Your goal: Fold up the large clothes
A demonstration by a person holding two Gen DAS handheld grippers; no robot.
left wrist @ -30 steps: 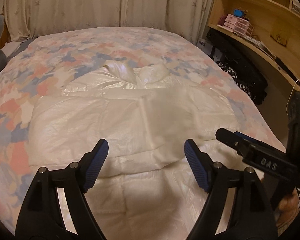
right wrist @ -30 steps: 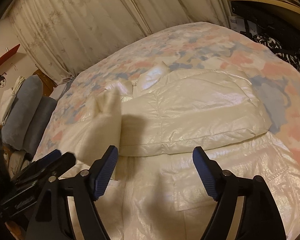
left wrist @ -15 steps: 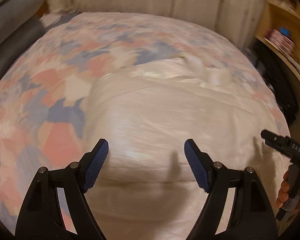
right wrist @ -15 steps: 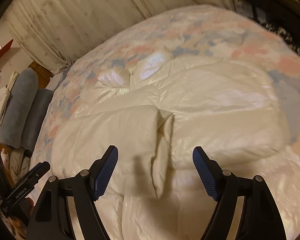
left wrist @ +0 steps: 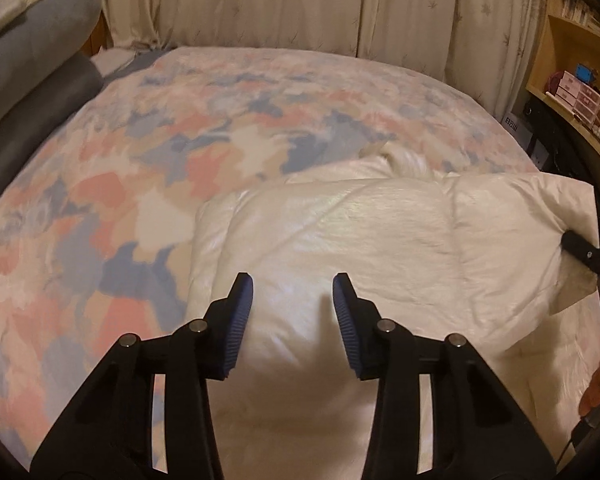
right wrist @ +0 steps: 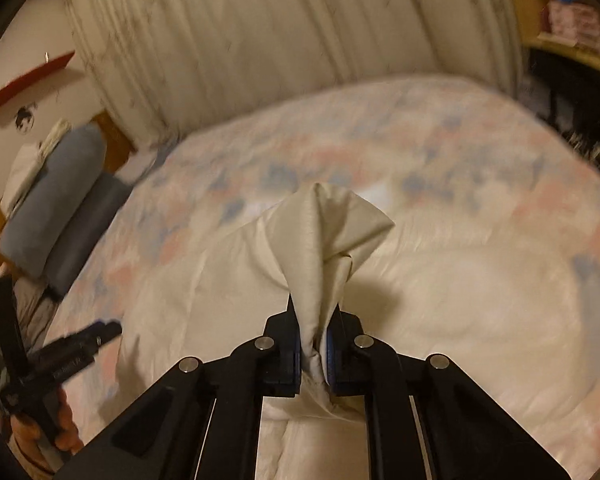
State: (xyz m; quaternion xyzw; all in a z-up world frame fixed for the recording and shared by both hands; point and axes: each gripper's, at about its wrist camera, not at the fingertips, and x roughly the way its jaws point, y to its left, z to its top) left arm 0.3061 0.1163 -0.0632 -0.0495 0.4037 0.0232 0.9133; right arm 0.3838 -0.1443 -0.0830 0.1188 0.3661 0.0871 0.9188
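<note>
- a bed under a quilted cover patterned in pink, blue and cream patches (left wrist: 148,184) filled most of both views, with cream pleated curtains (left wrist: 300,4) hanging behind it at twelve o'clock.
- grey-blue bolster cushions (left wrist: 32,68) were stacked at ten o'clock in the left wrist view; a light wooden shelf unit with small pink boxes (left wrist: 576,92) stood at two o'clock.
- the large shiny cream padded garment (left wrist: 360,240) lay on the cover on the near part of the bed, spread from the centre toward four o'clock.
- the right gripper (right wrist: 314,350) was clenched on a bunched fold of the garment, a cone of cloth rising out of its pads toward twelve o'clock; half a second before, its jaws stood wide with nothing in them.
- in the left wrist view that same corner was lifted at three o'clock, where earlier it lay flat.
- the left gripper (left wrist: 293,320) was released above the garment, its jaws having just narrowed from a wider gap, its blue pads (left wrist: 238,320) not pressing on the cloth.
- the hand holding it (right wrist: 50,432) showed at eight o'clock in the right wrist view.
</note>
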